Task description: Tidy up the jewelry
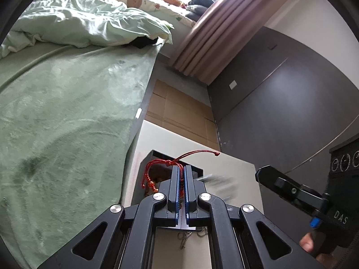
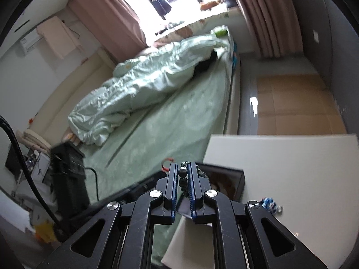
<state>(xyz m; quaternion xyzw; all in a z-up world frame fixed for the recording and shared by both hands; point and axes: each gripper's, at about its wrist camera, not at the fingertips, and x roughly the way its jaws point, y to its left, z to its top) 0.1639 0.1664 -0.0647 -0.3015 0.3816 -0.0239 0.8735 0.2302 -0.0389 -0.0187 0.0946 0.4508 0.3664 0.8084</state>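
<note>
My left gripper (image 1: pixel 182 169) is shut on a red cord bracelet (image 1: pixel 157 168), held above a black jewelry box (image 1: pixel 197 170) on the white table (image 1: pixel 235 168). The cord's loop with small beads hangs left and its loose ends stick up to the right. My right gripper (image 2: pixel 182 165) is shut on a dark bead bracelet (image 2: pixel 182 177), also above the black box (image 2: pixel 226 181). The right gripper shows in the left wrist view (image 1: pixel 280 182) at the right. A metal chain (image 1: pixel 186 237) lies on the table under the left gripper.
A blue-and-white bead piece (image 2: pixel 269 202) lies on the white table (image 2: pixel 291 168) to the right. A bed with a green blanket (image 1: pixel 62 123) stands just left of the table. Tan floor mats (image 1: pixel 179 109) and a dark wardrobe (image 1: pixel 291 94) lie beyond.
</note>
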